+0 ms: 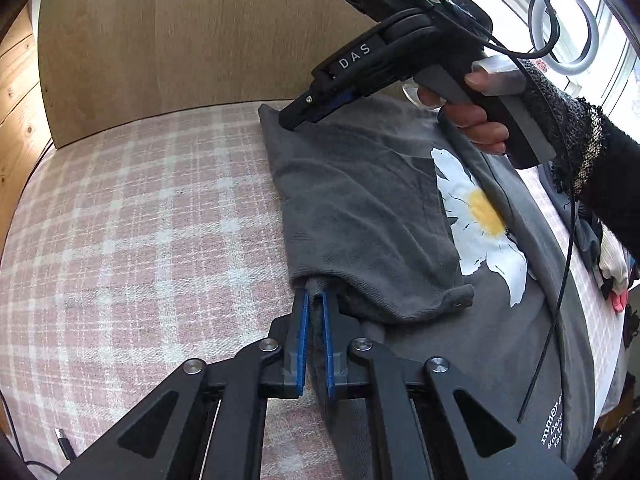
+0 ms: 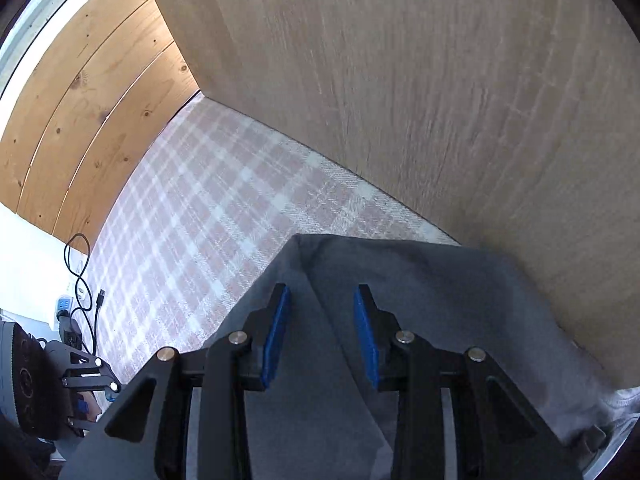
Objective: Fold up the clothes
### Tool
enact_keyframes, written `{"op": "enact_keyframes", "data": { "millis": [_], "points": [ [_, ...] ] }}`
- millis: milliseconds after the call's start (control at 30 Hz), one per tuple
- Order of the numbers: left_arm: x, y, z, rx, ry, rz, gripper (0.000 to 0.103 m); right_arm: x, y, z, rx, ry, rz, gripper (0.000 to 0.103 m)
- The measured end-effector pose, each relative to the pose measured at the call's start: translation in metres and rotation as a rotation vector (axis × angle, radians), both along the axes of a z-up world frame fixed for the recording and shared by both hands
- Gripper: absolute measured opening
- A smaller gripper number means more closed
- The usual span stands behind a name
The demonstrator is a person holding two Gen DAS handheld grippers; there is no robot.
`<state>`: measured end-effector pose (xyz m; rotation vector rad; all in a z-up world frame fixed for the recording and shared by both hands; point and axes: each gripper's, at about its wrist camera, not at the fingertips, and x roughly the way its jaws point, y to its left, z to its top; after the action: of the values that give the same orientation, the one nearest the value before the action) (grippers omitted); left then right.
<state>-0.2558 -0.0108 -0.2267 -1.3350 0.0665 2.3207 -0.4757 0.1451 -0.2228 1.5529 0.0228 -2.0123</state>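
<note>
You are working over a pink-and-white checked cloth (image 1: 132,216) that covers the whole surface, with a pale wood-grain panel (image 1: 180,40) standing along its far edge and knotty pine boards (image 2: 92,92) meeting that panel at the corner, toward ten o'clock in the right wrist view. The grey T-shirt (image 1: 360,200) lies on the cloth at about three o'clock from the centre of the left wrist view, its white daisy print (image 1: 480,220) face up and a grey flap folded over part of it. Your left gripper (image 1: 314,300) has its blue pads pressed together, pinching the near edge of that folded flap. Your right gripper (image 2: 322,300) hovers at the shirt's far corner, close to the panel, its pads spread with a crease of fabric lying between them and not squeezed. A bright window with a ring light (image 1: 568,28) sits at two o'clock, and a black cable (image 2: 86,280) trails off the cloth's edge at eight o'clock.
</note>
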Motion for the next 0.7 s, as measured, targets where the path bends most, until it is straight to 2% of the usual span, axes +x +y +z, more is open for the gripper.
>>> {"op": "enact_keyframes", "data": {
  "millis": [33, 67, 133, 267, 367, 500, 567, 600, 667, 700],
  "points": [
    [0.0, 0.0, 0.0, -0.002, 0.002, -0.003, 0.004, 0.0, -0.002, -0.002, -0.008, -0.007, 0.013, 0.027],
    [0.0, 0.001, 0.0, -0.004, 0.004, -0.006, 0.004, 0.002, -0.004, -0.002, -0.017, -0.012, 0.032, 0.004],
    [0.0, 0.001, 0.0, -0.007, 0.009, -0.011, 0.003, 0.007, -0.008, 0.0, 0.005, 0.014, 0.054, 0.002],
    [0.003, -0.005, -0.004, 0.01, -0.007, 0.004, 0.003, 0.013, -0.01, 0.011, 0.161, 0.173, 0.029, 0.001],
    [0.007, -0.013, -0.008, 0.036, -0.032, 0.027, 0.003, 0.01, -0.01, 0.002, 0.185, 0.178, 0.009, 0.001],
    [0.006, -0.011, -0.001, 0.024, -0.047, 0.016, 0.004, 0.021, -0.018, 0.006, 0.223, 0.177, 0.054, 0.004],
    [0.007, -0.012, 0.005, 0.005, -0.045, 0.02, 0.005, 0.031, -0.013, 0.02, 0.222, 0.204, 0.041, 0.017],
    [0.01, -0.013, 0.009, 0.003, -0.04, 0.022, 0.004, 0.038, -0.007, 0.028, 0.202, 0.223, 0.041, 0.02],
    [0.016, -0.012, 0.019, 0.02, -0.026, 0.011, 0.002, 0.05, 0.007, 0.039, 0.191, 0.239, 0.044, 0.032],
    [0.02, -0.008, 0.024, 0.031, -0.014, -0.003, 0.002, 0.051, 0.013, 0.039, 0.191, 0.225, 0.04, 0.035]
  ]
}}
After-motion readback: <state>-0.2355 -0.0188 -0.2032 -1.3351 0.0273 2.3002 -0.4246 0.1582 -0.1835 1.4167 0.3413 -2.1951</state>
